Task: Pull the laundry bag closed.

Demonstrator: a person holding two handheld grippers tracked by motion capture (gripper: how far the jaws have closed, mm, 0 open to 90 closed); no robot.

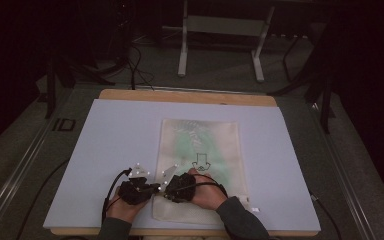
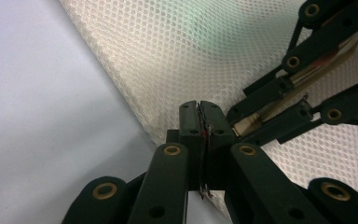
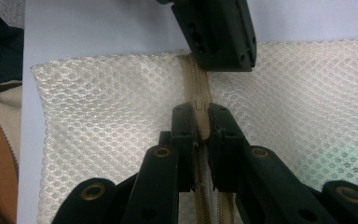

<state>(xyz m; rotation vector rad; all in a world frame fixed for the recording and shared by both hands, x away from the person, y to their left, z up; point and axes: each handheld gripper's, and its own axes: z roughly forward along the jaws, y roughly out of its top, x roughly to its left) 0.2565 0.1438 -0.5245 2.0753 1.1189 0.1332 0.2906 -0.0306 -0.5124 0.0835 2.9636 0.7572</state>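
A flat cream-white mesh laundry bag [image 1: 200, 165] with something pale green showing through it lies on the pale blue-grey sheet covering the table [image 1: 105, 150], toward the near edge and slightly right of centre. Both hands work at the bag's near left corner.

The left claw [image 2: 199, 116] is pinched tight on the bag's edge: in the left gripper view its two black jaws meet over a thin fold of the netting right at the border where the mesh ends and the table sheet begins. In the high view this left claw [image 1: 147, 187] sits just off the bag's left side, held by the left hand [image 1: 125, 202].

The right claw [image 3: 200, 122] is clenched on the beige zip slider [image 3: 199, 106], which sits on the beige zip tape [image 3: 196, 77] running along the bag's edge. In the right gripper view the left claw's black jaw tips [image 3: 216, 32] rest on the same zip line just beyond the slider, very near it. In the high view the right claw [image 1: 167, 189] lies over the bag's corner, with the right hand [image 1: 207, 195] resting on the mesh.
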